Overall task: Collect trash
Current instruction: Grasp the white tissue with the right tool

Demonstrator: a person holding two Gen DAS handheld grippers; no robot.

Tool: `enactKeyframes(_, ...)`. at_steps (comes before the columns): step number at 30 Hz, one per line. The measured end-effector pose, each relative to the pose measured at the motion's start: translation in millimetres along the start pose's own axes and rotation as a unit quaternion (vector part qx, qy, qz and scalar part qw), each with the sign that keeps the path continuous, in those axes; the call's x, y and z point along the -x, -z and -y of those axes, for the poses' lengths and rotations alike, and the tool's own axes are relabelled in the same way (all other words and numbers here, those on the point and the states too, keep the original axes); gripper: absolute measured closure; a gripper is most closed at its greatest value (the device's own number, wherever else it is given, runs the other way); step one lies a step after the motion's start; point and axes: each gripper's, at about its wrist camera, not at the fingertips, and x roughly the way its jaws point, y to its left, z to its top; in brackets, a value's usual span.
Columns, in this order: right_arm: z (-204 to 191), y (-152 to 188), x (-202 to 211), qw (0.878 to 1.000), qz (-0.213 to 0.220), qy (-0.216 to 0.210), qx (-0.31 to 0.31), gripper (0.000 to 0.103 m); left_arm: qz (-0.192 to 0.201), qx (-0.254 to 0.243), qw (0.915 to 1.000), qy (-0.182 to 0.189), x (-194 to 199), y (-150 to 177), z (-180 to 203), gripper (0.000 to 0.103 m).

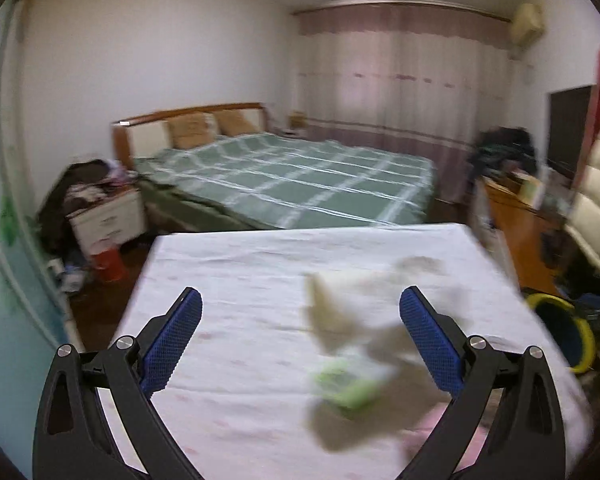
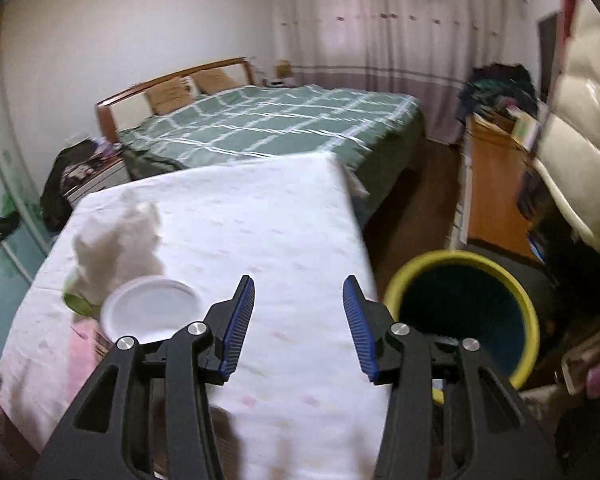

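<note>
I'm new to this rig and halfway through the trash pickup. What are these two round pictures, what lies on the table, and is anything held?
Each picture comes from a camera on a hand-held pair of tongs, looking along its blue pads. The left tongs stand wide open and the right tongs partly open; nothing is between either. On the white-clothed table lie crumpled tissue, a green packet and a white paper plate. The yellow-rimmed bin stands on the floor to the right of the table.
</note>
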Motion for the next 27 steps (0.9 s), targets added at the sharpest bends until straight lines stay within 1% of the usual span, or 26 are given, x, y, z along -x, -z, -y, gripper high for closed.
enactKeyframes(3, -32.3, -14.6, -8.2, 0.999, -0.004, -0.039, 0.018, 0.059, 0.010, 0.021, 0.9991, -0.035, -20.3, 10.5, -33.5, 0.005)
enactKeyframes(6, -68.7, -26.9, -18.1, 0.997, -0.011, -0.072, 0.039, 0.059, 0.012, 0.037, 0.9974, -0.060, -36.7, 24.2, -56.3, 0.005)
enactKeyframes(7, -80.6, -30.0, -21.8, 0.995, -0.014, -0.085, 0.047, 0.059, 0.009, 0.042, 0.9973, -0.060, -41.4, 26.6, -54.6, 0.005)
enactKeyframes(9, -101.2, -32.0, -28.2, 0.993, -0.022, -0.102, 0.060, 0.059, 0.002, 0.054, 0.9972, -0.051, -49.4, 31.4, -63.0, 0.005)
enactKeyframes(11, -119.7, -34.2, -34.0, 0.990, -0.029, -0.111, 0.075, 0.059, -0.004, 0.052, 0.9971, -0.055, -55.5, 33.4, -67.2, 0.005)
enactKeyframes(13, -134.3, -37.0, -42.5, 0.989, -0.037, -0.114, 0.088, 0.058, -0.004, 0.054, 0.9971, -0.054, -57.7, 33.6, -67.8, 0.005)
enactKeyframes(16, -151.3, -40.1, -58.0, 0.986, -0.051, -0.119, 0.101, 0.050, -0.001, 0.056, 0.9971, -0.053, -61.3, 34.5, -67.2, 0.005)
enactKeyframes(22, -169.5, -41.3, -86.2, 0.983, -0.076, -0.115, 0.119, 0.050, -0.009, 0.054, 0.9976, -0.042, -60.7, 39.2, -61.9, 0.005)
enactKeyframes(24, -172.1, -37.9, -90.3, 0.984, -0.078, -0.106, 0.121, 0.062, -0.007, 0.048, 0.9979, -0.043, -61.7, 40.4, -59.6, 0.005)
enactKeyframes(25, -174.0, -36.5, -91.6, 0.984, -0.079, -0.104, 0.122, 0.077, -0.006, 0.046, 0.9979, -0.044, -60.0, 40.7, -58.7, 0.005)
enactKeyframes(26, -173.4, -36.9, -92.3, 0.984, -0.082, -0.105, 0.120, 0.085, -0.005, 0.044, 0.9980, -0.045, -59.3, 41.0, -57.7, 0.005)
enactKeyframes(27, -172.3, -37.7, -91.3, 0.984, -0.079, -0.105, 0.117, 0.087, -0.005, 0.043, 0.9981, -0.044, -59.8, 41.3, -57.0, 0.005)
